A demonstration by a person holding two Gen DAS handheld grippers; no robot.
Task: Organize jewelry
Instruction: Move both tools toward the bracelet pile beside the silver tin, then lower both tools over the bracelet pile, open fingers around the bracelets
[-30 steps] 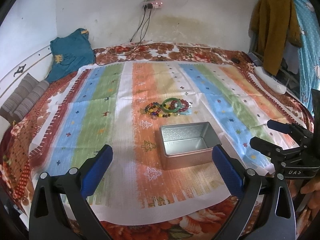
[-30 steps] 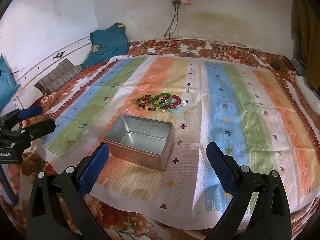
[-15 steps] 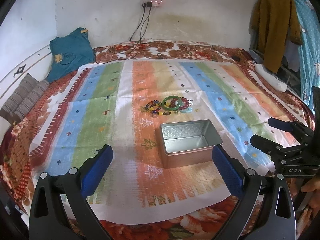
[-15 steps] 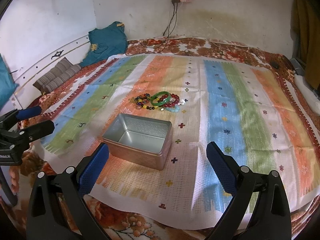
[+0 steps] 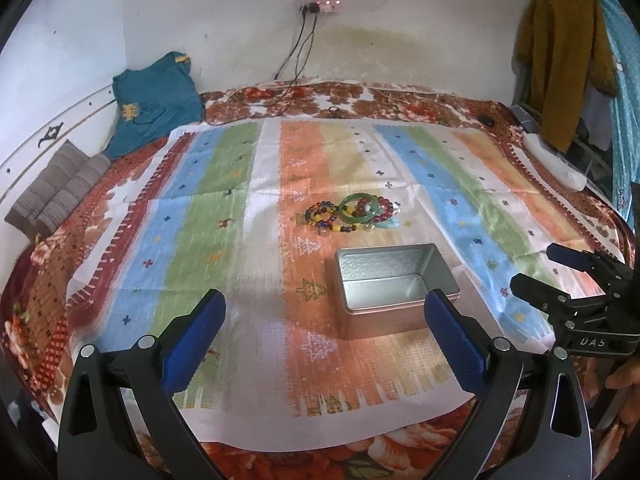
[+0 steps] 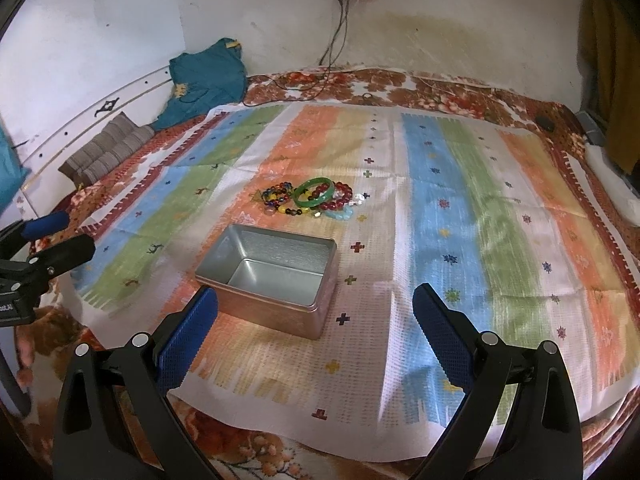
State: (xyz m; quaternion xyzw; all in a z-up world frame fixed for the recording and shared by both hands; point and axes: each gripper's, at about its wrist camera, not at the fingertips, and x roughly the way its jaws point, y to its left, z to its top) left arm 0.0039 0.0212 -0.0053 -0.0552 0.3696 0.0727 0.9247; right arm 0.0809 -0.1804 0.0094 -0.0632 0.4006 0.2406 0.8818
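A pile of bead bracelets with a green bangle [image 5: 357, 209] on top lies on the striped cloth; it shows in the right wrist view [image 6: 314, 195] too. An open, empty silver tin [image 5: 394, 285] [image 6: 272, 276] stands just in front of the pile. My left gripper [image 5: 324, 330] is open and empty, held above the near part of the cloth, left of the tin. My right gripper [image 6: 316, 326] is open and empty, just in front of the tin's right end. Each gripper shows at the edge of the other's view: the right one [image 5: 560, 276], the left one [image 6: 48, 240].
The striped cloth [image 5: 200, 208] covers a floral blanket [image 5: 340, 100] on a bed. A teal garment [image 5: 154, 100] and a striped grey cushion [image 5: 56, 188] lie at the far left. Cables hang from a wall socket [image 5: 318, 2]. Clothes [image 5: 560, 52] hang at the right.
Both views have tipped slightly downward and drawn back a little, so the tin and bracelets sit a bit higher in frame. Nothing on the cloth has moved. Both grippers stay open.
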